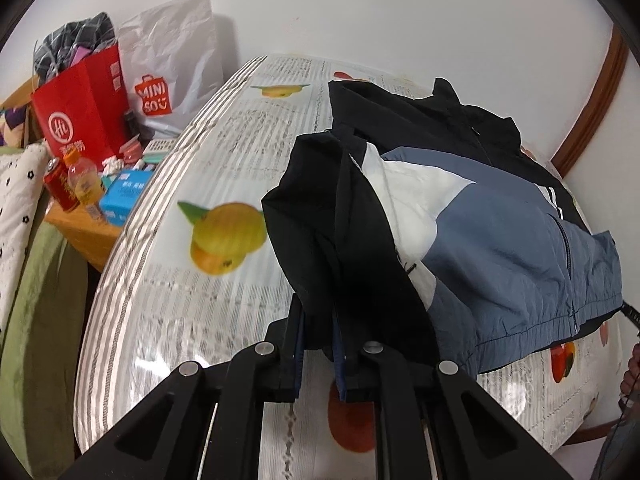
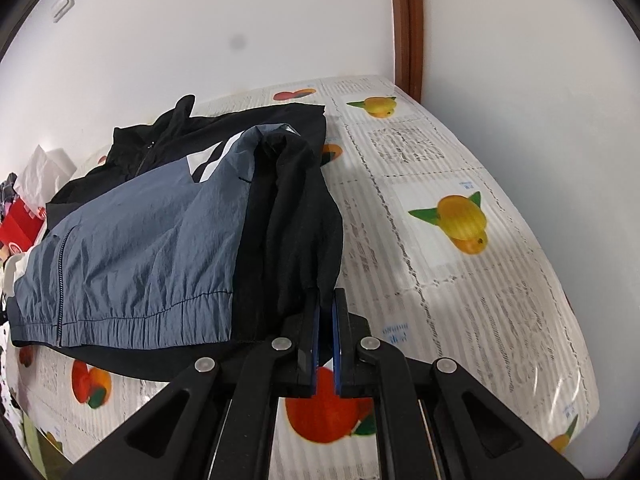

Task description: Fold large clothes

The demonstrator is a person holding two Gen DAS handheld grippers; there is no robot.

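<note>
A black, blue-grey and white jacket (image 1: 500,232) lies zipped and front-up on a table, its collar toward the far wall. Each hand-held gripper pinches one black sleeve. The left gripper (image 1: 318,344) is clamped on the left sleeve (image 1: 340,232), which rises from its jaws at 6 o'clock and drapes toward the jacket body at 2 o'clock. The right gripper (image 2: 326,320) is closed on the end of the right sleeve (image 2: 296,216), with the jacket body spreading toward 9 o'clock. Both sleeves are lifted and drawn along the garment's sides, probably so they can be laid inward over the chest as a first fold.

The table wears a glossy plastic tablecloth (image 2: 460,280) printed with newsprint and fruit, slightly reflective. Plain white walls stand behind, with a brown wooden door frame (image 2: 408,24) at 12 o'clock in the right view. In the left view, at 9 o'clock, a side table is crowded with a red paper bag (image 1: 84,108), a white shopping bag (image 1: 172,64), a bottle and a can.
</note>
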